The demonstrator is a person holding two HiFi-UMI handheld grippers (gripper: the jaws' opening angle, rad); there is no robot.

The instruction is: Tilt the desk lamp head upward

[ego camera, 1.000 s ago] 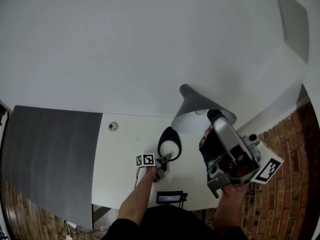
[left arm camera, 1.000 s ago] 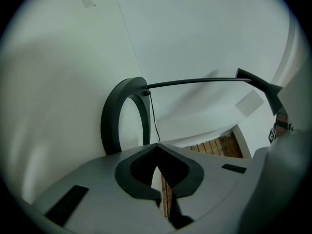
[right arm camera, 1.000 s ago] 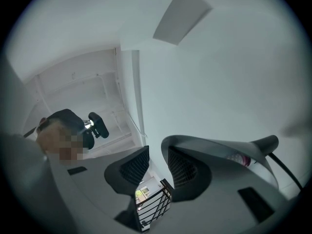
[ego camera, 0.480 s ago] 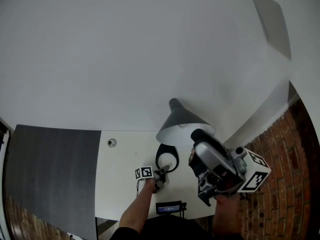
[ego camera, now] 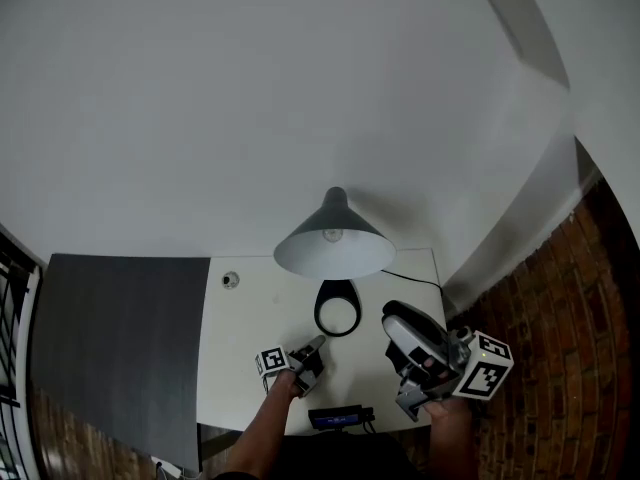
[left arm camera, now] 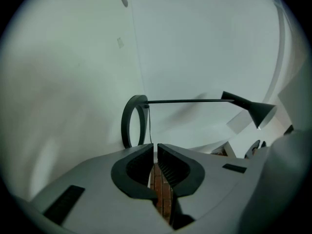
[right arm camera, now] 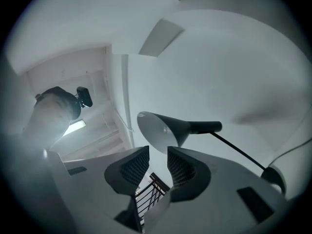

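Now aiming right gripper point(right arm camera: 157, 155), slightly spread and empty, at lamp head point(right arm camera: 165, 128), probably to lift it; holding left gripper point(left arm camera: 155, 147) pressed together near lamp base point(left arm camera: 132, 121).

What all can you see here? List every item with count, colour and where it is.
desk: one, white, under everything
lamp: one, dark grey shade, at the desk's back
base: one, black ring, on the desk below the shade
cable: one, black, running toward the desk's right rear
grommet: one, silver, round, desk's left rear
screen device: one, black, desk's front edge
panel: one, dark grey, left of the desk
brick surface: reddish, far right
left gripper: grey, jaws together, empty, before the base
right gripper: grey, jaws apart, empty, right of the base
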